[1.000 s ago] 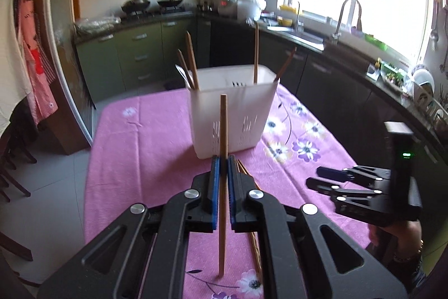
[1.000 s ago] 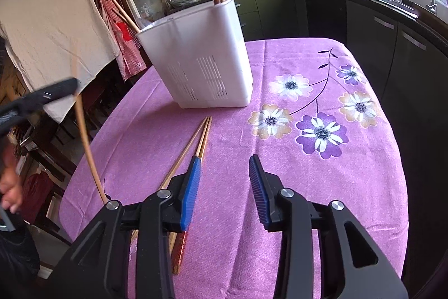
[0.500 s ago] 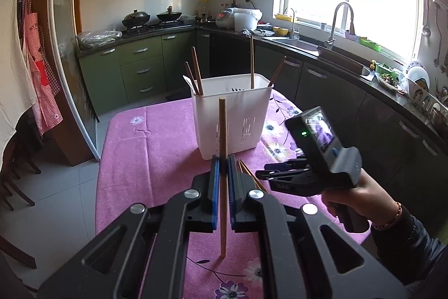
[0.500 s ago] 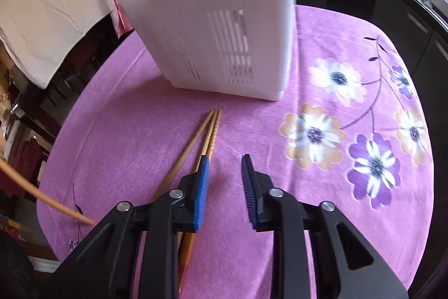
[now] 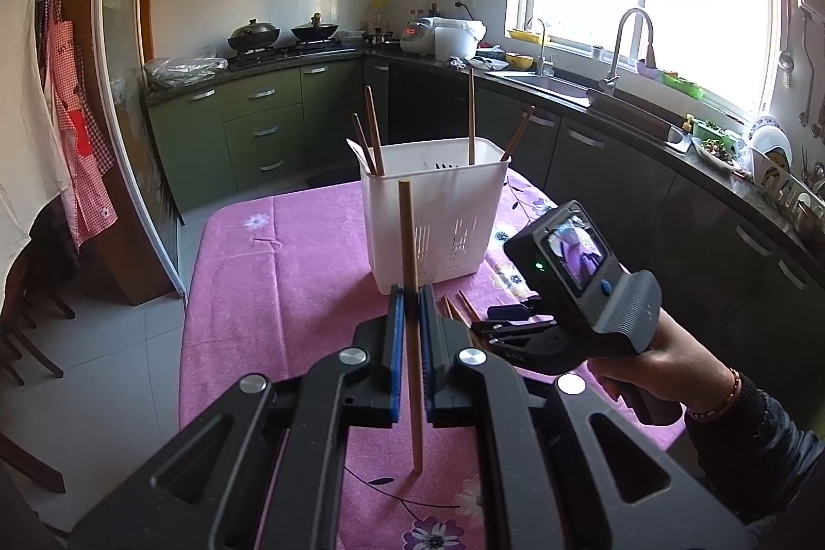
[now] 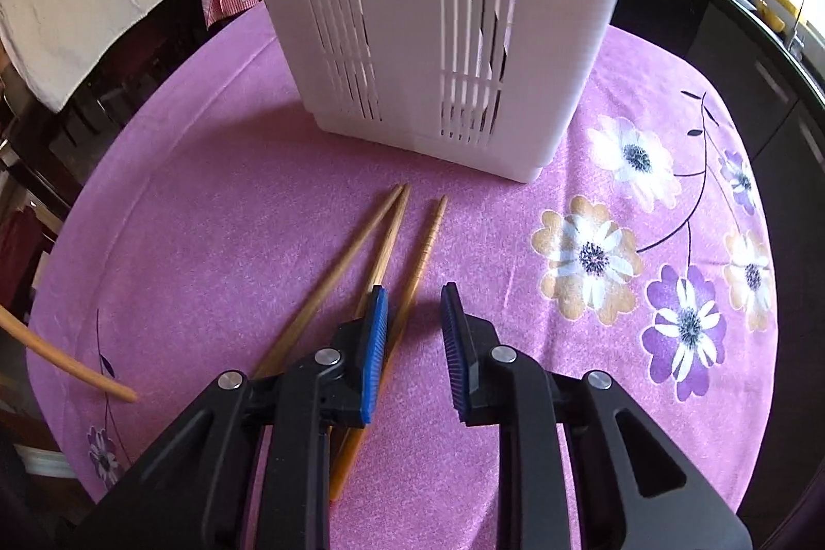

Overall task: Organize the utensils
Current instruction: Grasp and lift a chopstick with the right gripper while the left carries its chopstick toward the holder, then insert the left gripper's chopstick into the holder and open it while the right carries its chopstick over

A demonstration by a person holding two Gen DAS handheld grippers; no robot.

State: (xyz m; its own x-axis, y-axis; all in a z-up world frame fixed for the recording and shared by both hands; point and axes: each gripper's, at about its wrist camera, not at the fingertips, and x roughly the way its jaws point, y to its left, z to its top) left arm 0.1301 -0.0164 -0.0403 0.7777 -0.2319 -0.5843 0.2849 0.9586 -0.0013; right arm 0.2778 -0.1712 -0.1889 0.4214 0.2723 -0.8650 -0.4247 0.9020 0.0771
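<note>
My left gripper (image 5: 411, 292) is shut on one wooden chopstick (image 5: 406, 230), held upright above the purple cloth; its lower end shows in the right wrist view as a chopstick tip (image 6: 62, 364). Behind it stands the white slotted utensil holder (image 5: 433, 210) (image 6: 438, 34), with several chopsticks (image 5: 372, 127) leaning inside. Three loose chopsticks (image 6: 389, 235) lie on the cloth in front of the holder. My right gripper (image 6: 412, 292) (image 5: 495, 318) points down over them, jaws narrow but apart. The rightmost loose chopstick (image 6: 425, 240) runs between the pads, close to the left one.
The table wears a purple flowered cloth (image 6: 644, 240) and its edge drops off at the left (image 5: 191, 344). A hand (image 5: 649, 369) holds the right gripper at the table's right side. Kitchen counters and a sink (image 5: 546, 83) run behind.
My right gripper has moved in close to the holder and lower over the loose chopsticks, and its jaws have narrowed. The left gripper keeps its grip and has hardly moved.
</note>
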